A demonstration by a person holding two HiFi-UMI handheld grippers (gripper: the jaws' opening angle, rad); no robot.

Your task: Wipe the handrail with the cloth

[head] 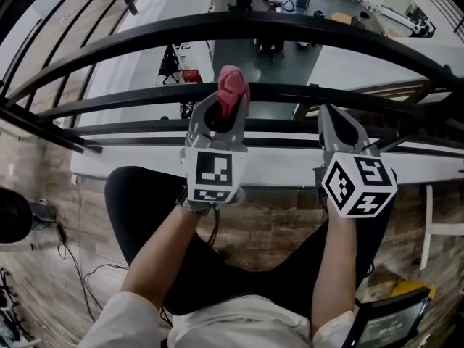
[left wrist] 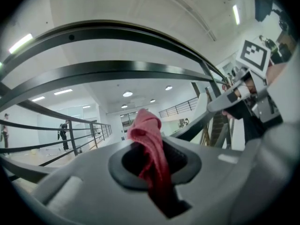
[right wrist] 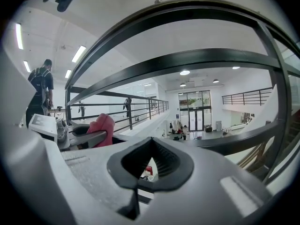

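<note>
We are pinching the red cloth (head: 233,85) in our left gripper (head: 226,111), its jaws clamped on the fabric, which is bunching up above the tips and trailing down between them. We are holding it up at the dark handrail (head: 304,27), level with a lower bar (head: 130,98) (whether it is touching the metal, we cannot tell). Our right gripper (head: 335,118) is hovering just beside, jaws pressed together on nothing, pointing at the same railing. Beyond the bars, a hall floor (head: 290,56) is showing below.
</note>
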